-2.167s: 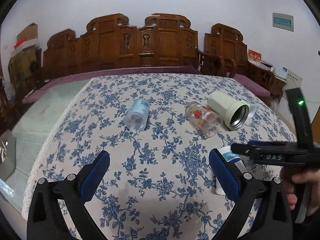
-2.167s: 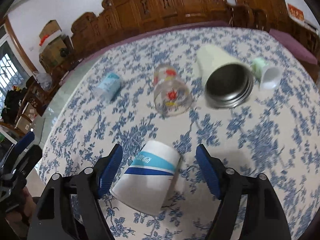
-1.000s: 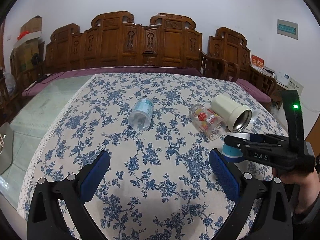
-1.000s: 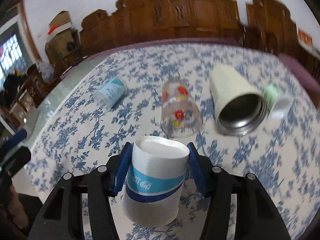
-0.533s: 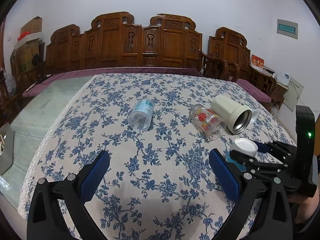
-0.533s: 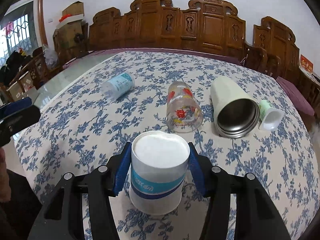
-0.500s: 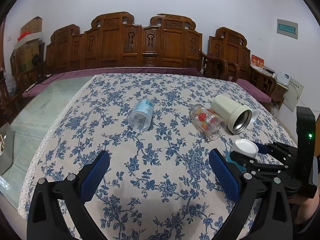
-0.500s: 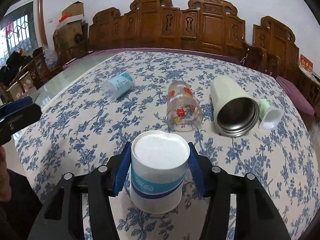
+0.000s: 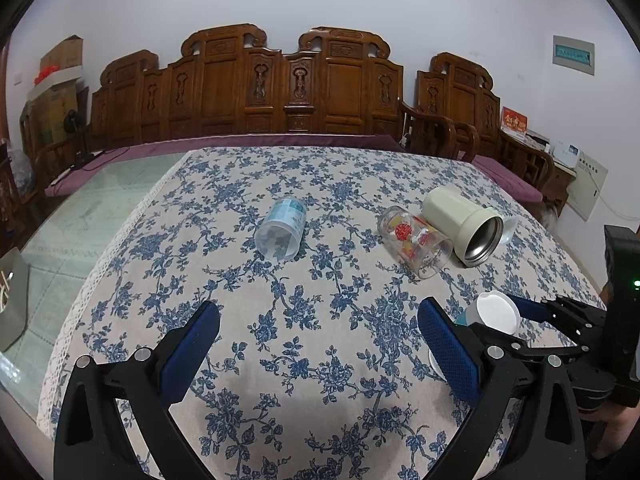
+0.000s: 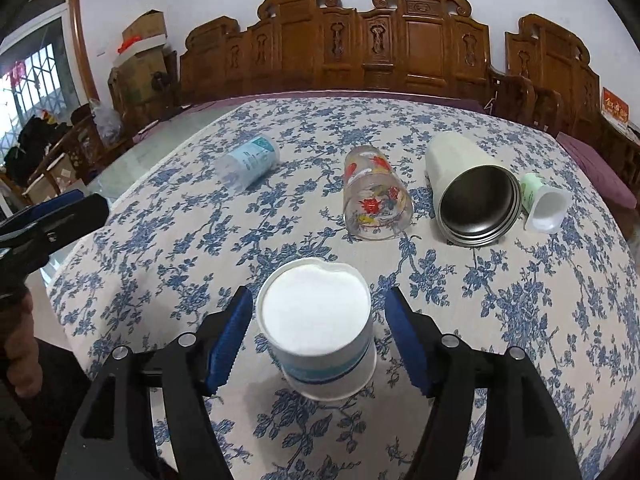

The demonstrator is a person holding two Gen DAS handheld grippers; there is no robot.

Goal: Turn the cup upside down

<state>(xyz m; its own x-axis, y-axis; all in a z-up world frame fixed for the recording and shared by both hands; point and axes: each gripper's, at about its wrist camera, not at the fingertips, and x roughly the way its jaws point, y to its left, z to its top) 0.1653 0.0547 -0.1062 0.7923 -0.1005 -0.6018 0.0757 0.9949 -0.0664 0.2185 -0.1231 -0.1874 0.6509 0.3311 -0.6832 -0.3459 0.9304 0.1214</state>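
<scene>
My right tongs (image 10: 318, 340) have just let go. Half a second back their blue pads were pressed against the sides of the paper cup (image 10: 320, 328); now they stand apart, a gap of cloth showing on each side of it, nothing held. The cup stands on its own on the bench (image 10: 520, 320), mouth down on the flowered cloth, white base up, near the front edge toward my right. A couple of seconds ago it lay on its side between these same pads, so I take the turning-over as done. What is left for this cup, I judge, is only to draw the tongs back without brushing it; it is light paper and would likely tip at a nudge.

My left tongs (image 9: 320, 344) hang wide open and empty over the front of the bench, where they have been all along.

Four more vessels lie on their sides further in: a small blue-labelled plastic cup (image 10: 248, 162) toward the left edge, a printed glass (image 10: 376, 200) at the middle, a cream steel tumbler (image 10: 472, 196) just right of it, and a little green cup (image 10: 544, 204) beside that near the right edge. None has shifted.
</scene>
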